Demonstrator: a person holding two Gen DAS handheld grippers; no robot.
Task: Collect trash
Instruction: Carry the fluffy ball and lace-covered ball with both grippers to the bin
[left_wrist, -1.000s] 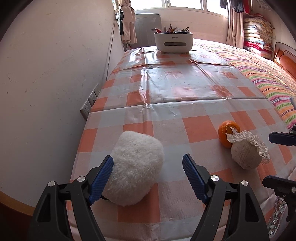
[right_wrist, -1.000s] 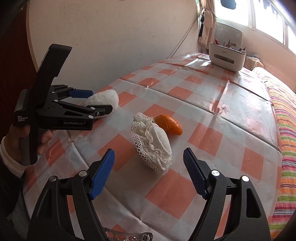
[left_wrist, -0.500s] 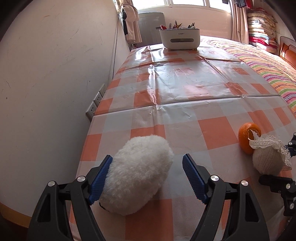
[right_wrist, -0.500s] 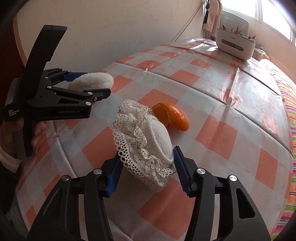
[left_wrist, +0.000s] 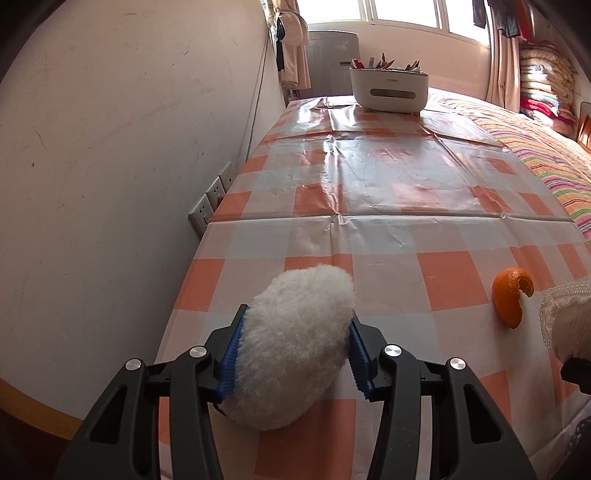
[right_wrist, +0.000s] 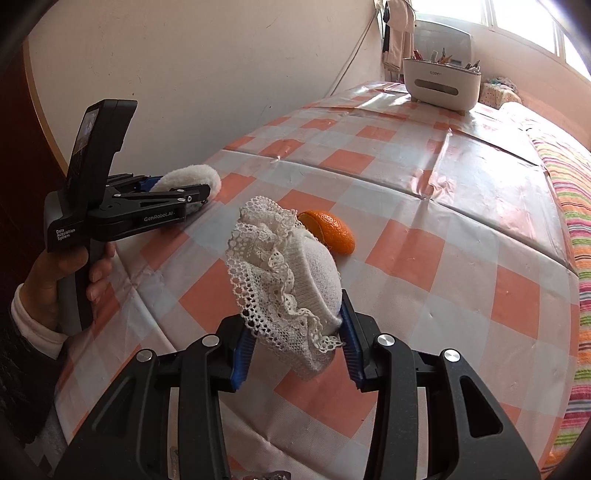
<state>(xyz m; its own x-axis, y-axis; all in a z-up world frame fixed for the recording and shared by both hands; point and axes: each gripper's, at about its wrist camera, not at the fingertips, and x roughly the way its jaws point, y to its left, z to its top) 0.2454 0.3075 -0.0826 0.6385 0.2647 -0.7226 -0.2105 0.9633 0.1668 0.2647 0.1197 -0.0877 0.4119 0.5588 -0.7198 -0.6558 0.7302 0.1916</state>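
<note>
Fleecy pad (left_wrist: 295, 343) pinched by left gripper (left_wrist: 294, 356); right gripper (right_wrist: 295, 341) apparently clamps lace sock (right_wrist: 284, 291).

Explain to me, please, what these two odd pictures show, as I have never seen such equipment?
A person holds two handheld grippers, each with a wide-angle camera looking along its fingers. The left camera shows the left gripper, whose jaws have just been closing, now clamped on a fluffy white pad. The right camera shows the right gripper, likewise just closing, now gripping a lace-trimmed white cloth item. An orange peel lies on the checked tablecloth. A white bin stands at the far end.
</note>
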